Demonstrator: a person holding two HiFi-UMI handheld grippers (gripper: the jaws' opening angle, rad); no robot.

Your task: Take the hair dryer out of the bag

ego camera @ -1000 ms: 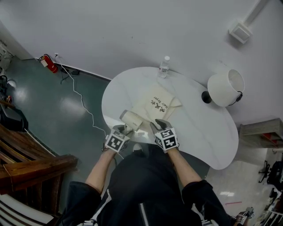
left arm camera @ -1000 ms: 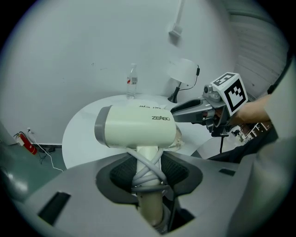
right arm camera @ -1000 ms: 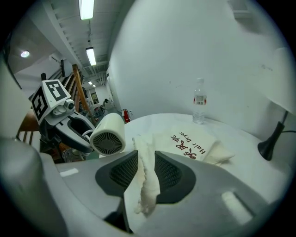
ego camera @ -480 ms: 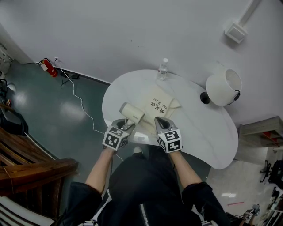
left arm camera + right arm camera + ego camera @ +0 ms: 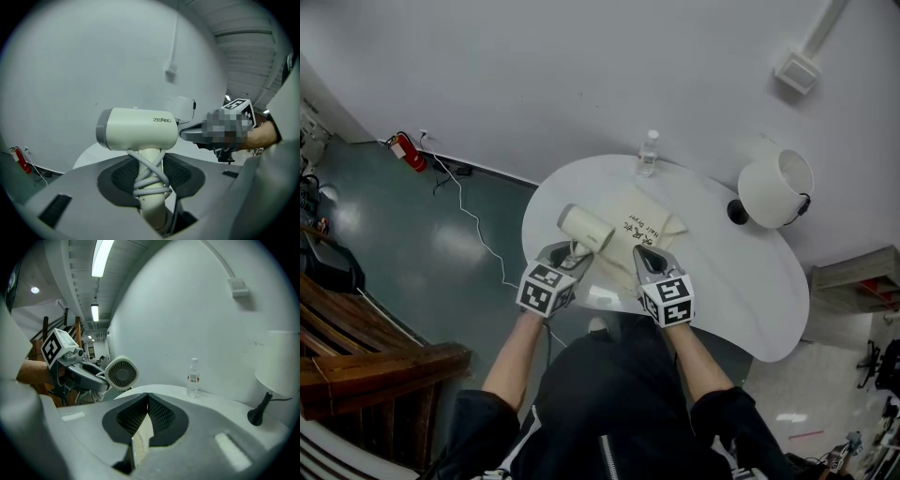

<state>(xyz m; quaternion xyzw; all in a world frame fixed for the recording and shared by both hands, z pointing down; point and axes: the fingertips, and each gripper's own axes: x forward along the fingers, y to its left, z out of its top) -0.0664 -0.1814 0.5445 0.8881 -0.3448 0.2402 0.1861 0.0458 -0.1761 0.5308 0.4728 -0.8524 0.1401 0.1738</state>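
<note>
Clamping dryer (image 5: 138, 129) by its upright, cord-wrapped handle in left gripper (image 5: 573, 251), barrel level, aloft, clear of bag (image 5: 642, 220) and left of it; pinching bag's near edge in right gripper (image 5: 645, 254), with the rest on table (image 5: 741, 281) beyond both grippers.

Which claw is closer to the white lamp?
Right. The right gripper, pinching the bag, is left of the lamp; the left gripper, holding the hair dryer, is even farther left.
</note>
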